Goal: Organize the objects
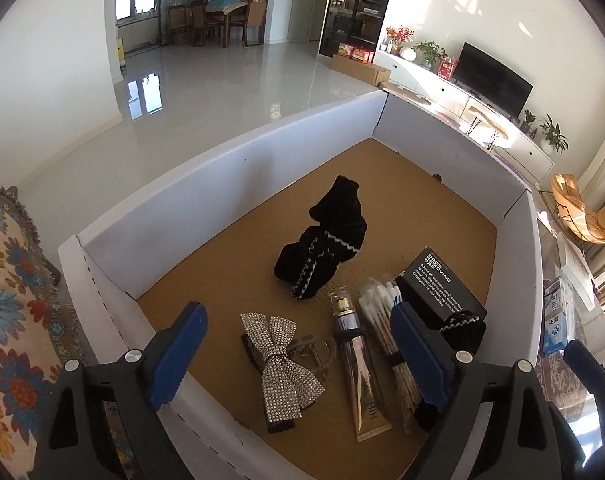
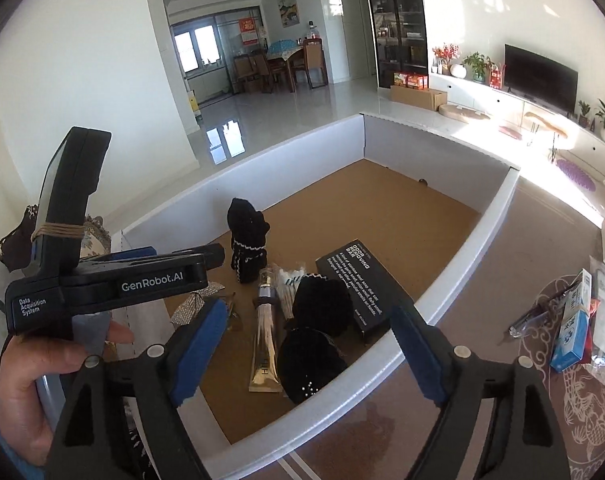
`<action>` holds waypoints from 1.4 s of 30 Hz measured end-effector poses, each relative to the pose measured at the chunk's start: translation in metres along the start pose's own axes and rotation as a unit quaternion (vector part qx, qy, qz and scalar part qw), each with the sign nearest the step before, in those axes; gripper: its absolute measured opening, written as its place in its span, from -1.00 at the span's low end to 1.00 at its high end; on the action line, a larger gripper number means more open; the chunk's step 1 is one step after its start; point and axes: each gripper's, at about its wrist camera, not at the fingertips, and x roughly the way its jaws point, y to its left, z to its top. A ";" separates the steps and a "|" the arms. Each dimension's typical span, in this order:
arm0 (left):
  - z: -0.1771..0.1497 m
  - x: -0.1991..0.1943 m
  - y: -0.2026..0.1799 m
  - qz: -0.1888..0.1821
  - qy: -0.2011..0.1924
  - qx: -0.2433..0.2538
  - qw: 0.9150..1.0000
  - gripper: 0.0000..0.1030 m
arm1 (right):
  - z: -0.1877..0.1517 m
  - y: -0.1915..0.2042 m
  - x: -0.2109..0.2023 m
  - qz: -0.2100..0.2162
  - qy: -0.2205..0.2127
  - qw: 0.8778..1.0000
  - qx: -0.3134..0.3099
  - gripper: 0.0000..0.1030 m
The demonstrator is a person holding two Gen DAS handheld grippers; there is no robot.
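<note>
A black sock bundle (image 1: 322, 240) stands upright near the middle of the white-walled box (image 1: 230, 184). Along the box's near edge lie a rhinestone bow clip (image 1: 282, 364), a gold tube (image 1: 362, 376), a bundle of cotton swabs (image 1: 382, 320), another black sock (image 2: 314, 332) and a black carton (image 1: 442, 284). The left claw (image 1: 298, 356) and right claw (image 2: 306, 348) both gape wide, holding nothing.

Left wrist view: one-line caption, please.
Open left gripper above white box holding rhinestone bow, tube, black sock.
</note>
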 end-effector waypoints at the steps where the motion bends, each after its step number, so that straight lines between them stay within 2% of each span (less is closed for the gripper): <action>1: -0.004 -0.004 -0.001 0.000 -0.008 -0.001 1.000 0.81 | -0.007 -0.006 -0.009 -0.009 -0.010 1.000 -0.001 0.74; 6: -0.026 -0.041 -0.025 -0.027 -0.061 0.009 0.998 0.81 | -0.062 -0.060 -0.058 -0.091 -0.036 0.995 0.006 0.89; 12: -0.050 -0.091 -0.082 -0.105 -0.101 0.052 0.988 0.81 | -0.144 -0.159 -0.101 -0.202 0.015 0.976 0.082 0.89; 15: -0.064 -0.113 -0.119 -0.149 -0.114 0.087 0.978 0.81 | -0.177 -0.200 -0.129 -0.244 0.033 0.963 0.110 0.90; 18: -0.083 -0.129 -0.158 -0.192 -0.114 0.126 0.967 0.83 | -0.202 -0.223 -0.150 -0.276 0.046 0.953 0.120 0.90; 24: -0.140 -0.123 -0.232 -0.243 -0.068 0.223 0.942 0.88 | -0.227 -0.236 -0.157 -0.286 0.065 0.945 0.143 0.90; 28: -0.180 -0.093 -0.269 -0.246 -0.010 0.285 0.926 0.88 | -0.229 -0.236 -0.148 -0.275 0.073 0.947 0.148 0.90; 31: -0.198 -0.069 -0.282 -0.238 0.024 0.301 0.923 0.88 | -0.231 -0.234 -0.140 -0.270 0.081 0.948 0.148 0.90; 36: -0.211 -0.044 -0.279 -0.210 0.033 0.309 0.927 0.88 | -0.233 -0.238 -0.137 -0.262 0.081 0.948 0.160 0.90; 40: -0.215 -0.026 -0.275 -0.174 0.041 0.313 0.933 0.87 | -0.236 -0.245 -0.137 -0.252 0.083 0.946 0.185 0.98; 42: -0.216 -0.024 -0.275 -0.171 0.040 0.314 0.933 0.87 | -0.236 -0.245 -0.136 -0.255 0.084 0.945 0.185 1.00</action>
